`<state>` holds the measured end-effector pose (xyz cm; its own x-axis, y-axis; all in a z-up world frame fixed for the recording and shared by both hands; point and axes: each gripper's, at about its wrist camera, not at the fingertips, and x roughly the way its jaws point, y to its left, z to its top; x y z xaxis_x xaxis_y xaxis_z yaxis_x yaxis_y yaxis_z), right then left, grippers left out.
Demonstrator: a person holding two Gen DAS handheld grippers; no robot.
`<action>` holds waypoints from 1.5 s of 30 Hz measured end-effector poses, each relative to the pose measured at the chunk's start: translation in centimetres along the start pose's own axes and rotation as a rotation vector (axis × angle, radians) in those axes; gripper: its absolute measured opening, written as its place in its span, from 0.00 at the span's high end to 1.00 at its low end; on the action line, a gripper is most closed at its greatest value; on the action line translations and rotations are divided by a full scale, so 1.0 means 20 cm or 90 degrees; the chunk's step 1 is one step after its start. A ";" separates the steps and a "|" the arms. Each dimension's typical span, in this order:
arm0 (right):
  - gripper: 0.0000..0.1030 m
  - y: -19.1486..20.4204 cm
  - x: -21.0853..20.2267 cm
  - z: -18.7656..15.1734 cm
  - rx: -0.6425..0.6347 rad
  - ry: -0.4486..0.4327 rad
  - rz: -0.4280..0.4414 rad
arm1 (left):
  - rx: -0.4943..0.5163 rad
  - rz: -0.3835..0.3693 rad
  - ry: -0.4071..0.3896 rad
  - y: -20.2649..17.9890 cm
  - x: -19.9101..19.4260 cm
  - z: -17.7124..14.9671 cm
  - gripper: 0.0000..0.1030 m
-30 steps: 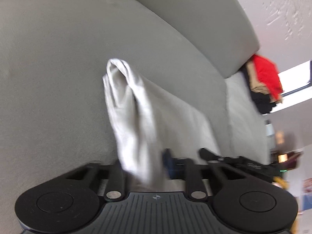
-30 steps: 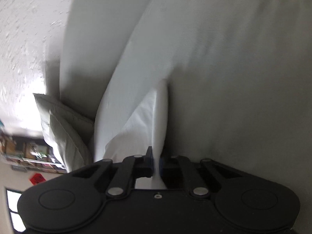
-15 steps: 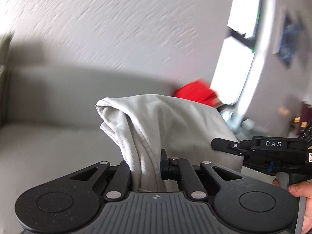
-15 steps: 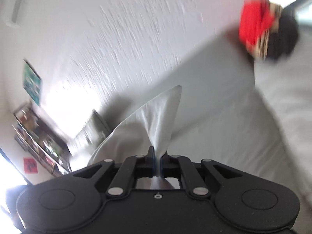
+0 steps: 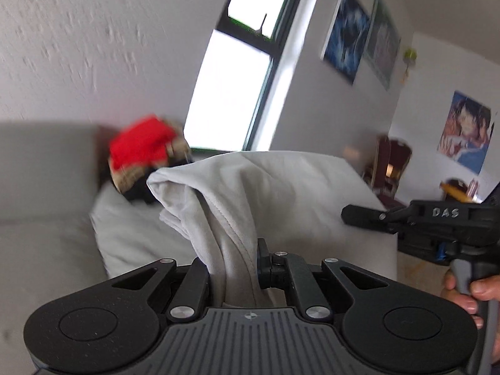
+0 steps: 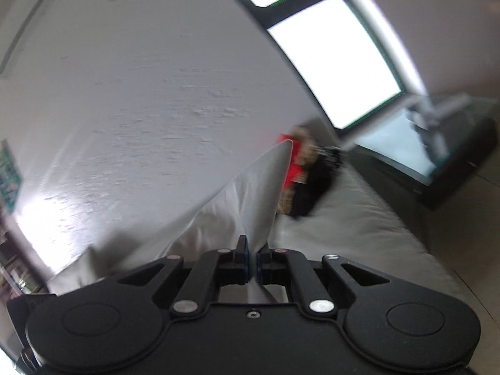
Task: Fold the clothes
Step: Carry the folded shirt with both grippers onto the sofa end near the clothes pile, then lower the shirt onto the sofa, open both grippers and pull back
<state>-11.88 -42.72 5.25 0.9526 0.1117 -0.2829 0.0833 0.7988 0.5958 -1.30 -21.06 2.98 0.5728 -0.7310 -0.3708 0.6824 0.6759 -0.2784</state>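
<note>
A light grey garment hangs stretched in the air between both grippers, above a grey sofa. My left gripper is shut on a bunched edge of it, and the cloth hides the left finger. In the left wrist view the right gripper shows at the right, held by a hand, at the cloth's far corner. In the right wrist view my right gripper is shut on a thin pointed fold of the garment.
A pile of folded clothes, red on top with tan and black below, sits on the sofa's far end under a bright window. Pictures hang on the right wall. A dark low cabinet stands beyond the sofa.
Both grippers have lifted the garment off the sofa seat and swung toward the window end. The views turned from sofa cushions to the wall, window and clothes pile. Both grips held.
</note>
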 end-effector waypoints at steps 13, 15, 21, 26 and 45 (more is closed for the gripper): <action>0.96 -0.50 0.58 -0.05 0.025 0.048 -0.098 | -0.004 0.055 0.095 0.23 0.84 -0.10 0.94; 0.95 -0.52 0.67 -0.02 0.022 0.039 -0.105 | -0.001 0.066 0.082 0.27 0.90 -0.10 0.90; 0.74 -0.68 0.83 -0.05 0.003 0.063 -0.224 | -0.030 0.207 0.148 0.47 0.99 -0.18 0.64; 0.61 -0.67 0.60 -0.09 -0.009 0.052 -0.234 | -0.067 0.276 0.171 0.63 0.83 -0.23 0.79; 0.89 -0.43 0.37 -0.46 -0.148 0.294 -0.326 | -0.007 0.203 0.314 0.12 0.73 -0.36 0.77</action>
<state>-8.20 -43.29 -8.78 0.5850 -0.1129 -0.8031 0.3730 0.9168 0.1429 5.33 -29.46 -9.52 0.4676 -0.3631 -0.8059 0.5049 0.8581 -0.0937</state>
